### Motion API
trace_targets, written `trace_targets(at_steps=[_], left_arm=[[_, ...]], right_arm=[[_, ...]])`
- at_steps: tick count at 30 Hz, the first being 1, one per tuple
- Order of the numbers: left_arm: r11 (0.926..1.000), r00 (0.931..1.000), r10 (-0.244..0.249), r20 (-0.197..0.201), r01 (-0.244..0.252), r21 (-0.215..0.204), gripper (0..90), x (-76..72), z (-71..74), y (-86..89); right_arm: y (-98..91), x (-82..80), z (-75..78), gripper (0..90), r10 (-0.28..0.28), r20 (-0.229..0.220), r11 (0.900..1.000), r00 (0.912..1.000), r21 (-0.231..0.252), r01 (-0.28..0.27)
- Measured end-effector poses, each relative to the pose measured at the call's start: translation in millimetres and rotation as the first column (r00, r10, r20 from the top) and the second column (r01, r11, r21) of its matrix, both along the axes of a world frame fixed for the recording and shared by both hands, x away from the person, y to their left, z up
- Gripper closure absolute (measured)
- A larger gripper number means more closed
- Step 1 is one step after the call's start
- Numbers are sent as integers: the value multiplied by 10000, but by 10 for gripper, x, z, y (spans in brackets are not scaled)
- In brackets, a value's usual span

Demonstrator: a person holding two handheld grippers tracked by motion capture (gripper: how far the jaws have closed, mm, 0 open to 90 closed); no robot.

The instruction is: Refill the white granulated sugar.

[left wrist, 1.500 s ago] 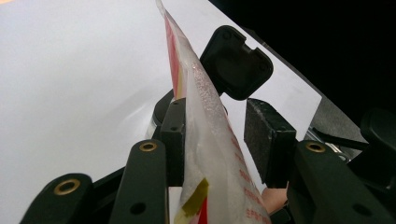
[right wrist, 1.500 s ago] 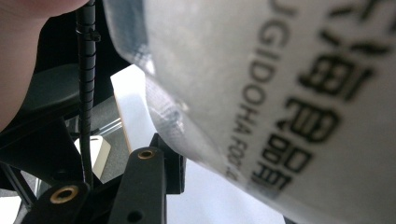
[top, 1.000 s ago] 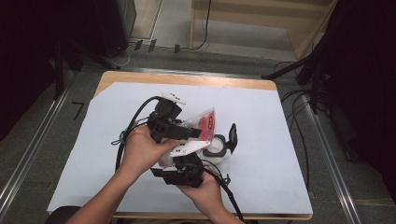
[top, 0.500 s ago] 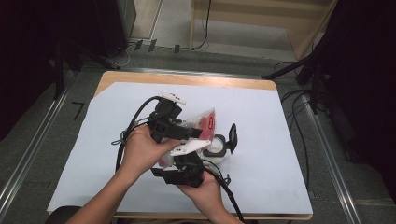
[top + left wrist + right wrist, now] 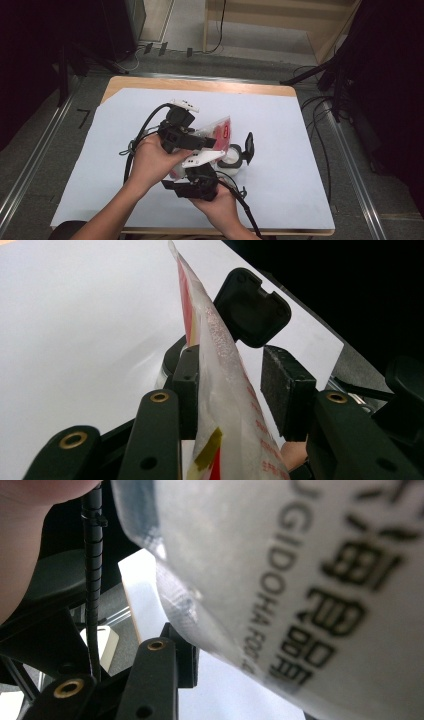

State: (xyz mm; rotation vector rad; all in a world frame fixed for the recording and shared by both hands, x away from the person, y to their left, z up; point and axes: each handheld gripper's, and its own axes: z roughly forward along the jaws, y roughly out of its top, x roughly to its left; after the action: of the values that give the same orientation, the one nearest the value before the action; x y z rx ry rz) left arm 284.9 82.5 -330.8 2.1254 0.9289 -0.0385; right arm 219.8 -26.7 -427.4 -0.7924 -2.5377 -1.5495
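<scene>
I work at a wooden tabletop (image 5: 200,84) covered by a white sheet (image 5: 300,165). Grey carpet floor (image 5: 45,160) surrounds it, with metal rails (image 5: 30,165) running along both sides. Beyond the far edge stands a light wooden frame (image 5: 280,20). Black cables (image 5: 320,145) trail over the floor at my right. Dark equipment (image 5: 100,30) occupies the far left corner.

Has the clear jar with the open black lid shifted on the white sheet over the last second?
No. In the high view the jar sits at the same spot relative to the table's far wooden edge, beside the red-and-white pouch.
</scene>
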Motion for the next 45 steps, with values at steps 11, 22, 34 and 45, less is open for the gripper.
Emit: trace_targets(at_steps=[11, 22, 34, 45], left_arm=[[10000, 10000, -15, 16, 15, 17, 628, -2, 1, -1], [10000, 10000, -21, 17, 21, 23, 629, -1, 1, -1], [9999, 9999, -20, 110, 21, -163, 609, -6, 8, -6], [10000, 10000, -4, 39, 4, -91, 607, 0, -7, -11]], right_arm=[[1, -2, -2, 632, 7, 14, 10000, 10000, 10, -7], [1, 2, -4, 633, 88, 81, 10000, 9999, -12, -88], [-21, 6, 20, 635, -5, 130, 10000, 9999, -78, 6], [-25, 14, 12, 635, 54, 103, 10000, 9999, 23, -54]])
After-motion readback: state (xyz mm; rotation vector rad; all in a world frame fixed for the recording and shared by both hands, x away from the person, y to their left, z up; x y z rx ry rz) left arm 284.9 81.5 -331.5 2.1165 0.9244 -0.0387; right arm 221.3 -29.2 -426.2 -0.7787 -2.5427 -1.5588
